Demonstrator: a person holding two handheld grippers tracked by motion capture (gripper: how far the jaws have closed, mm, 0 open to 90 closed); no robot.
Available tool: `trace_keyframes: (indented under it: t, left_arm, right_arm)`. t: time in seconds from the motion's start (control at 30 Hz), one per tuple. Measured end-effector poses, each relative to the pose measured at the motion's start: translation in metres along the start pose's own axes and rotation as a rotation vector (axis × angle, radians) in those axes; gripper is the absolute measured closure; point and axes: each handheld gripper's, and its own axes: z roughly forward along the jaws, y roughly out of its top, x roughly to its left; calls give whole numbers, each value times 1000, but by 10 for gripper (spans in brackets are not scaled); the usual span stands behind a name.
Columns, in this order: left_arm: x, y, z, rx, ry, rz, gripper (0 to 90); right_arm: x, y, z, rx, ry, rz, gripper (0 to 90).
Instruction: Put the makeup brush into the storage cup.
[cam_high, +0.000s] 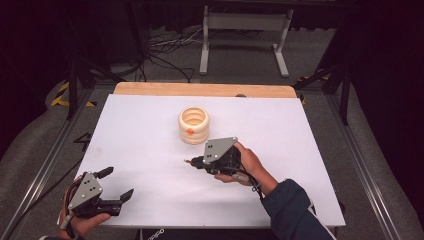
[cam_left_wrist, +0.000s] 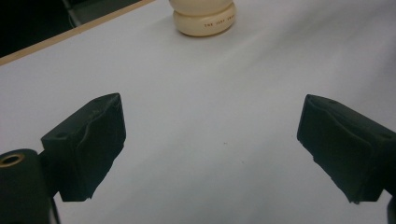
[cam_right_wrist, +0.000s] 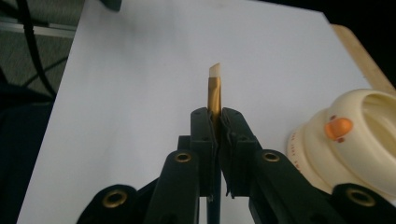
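Note:
A cream ribbed holder (cam_high: 194, 125) with a small orange duck beak on its side stands upright at the middle of the white table sheet (cam_high: 140, 135). Just in front of it, my right gripper (cam_high: 193, 161) hovers above the sheet, shut on a slim stick (cam_right_wrist: 215, 86) with a gold band and a white slanted tip. The stick pokes out beyond the right gripper (cam_right_wrist: 215, 116), and the holder (cam_right_wrist: 359, 140) sits close on that view's right. My left gripper (cam_high: 118, 184) rests open at the near left corner. The left gripper (cam_left_wrist: 210, 140) has bare sheet between its jaws, with the holder (cam_left_wrist: 203, 18) far ahead.
A wooden board edge (cam_high: 200, 90) runs along the far side of the sheet. Beyond it on the floor are a grey metal stand (cam_high: 245, 40) and loose cables (cam_high: 165, 55). Dark frame rails flank the table on both sides.

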Motion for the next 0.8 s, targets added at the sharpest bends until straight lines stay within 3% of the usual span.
trace_keyframes:
  t: [0.37,0.8]
  left_arm:
    - [0,1,-3,-22,2,-1,86]
    - [1,1,-2,-29,-4,-12,88]
  right_arm:
    - [-23,-6,-22,-196,-117,152,848]
    - [-46,-9,-30,-338,-237,233,848]
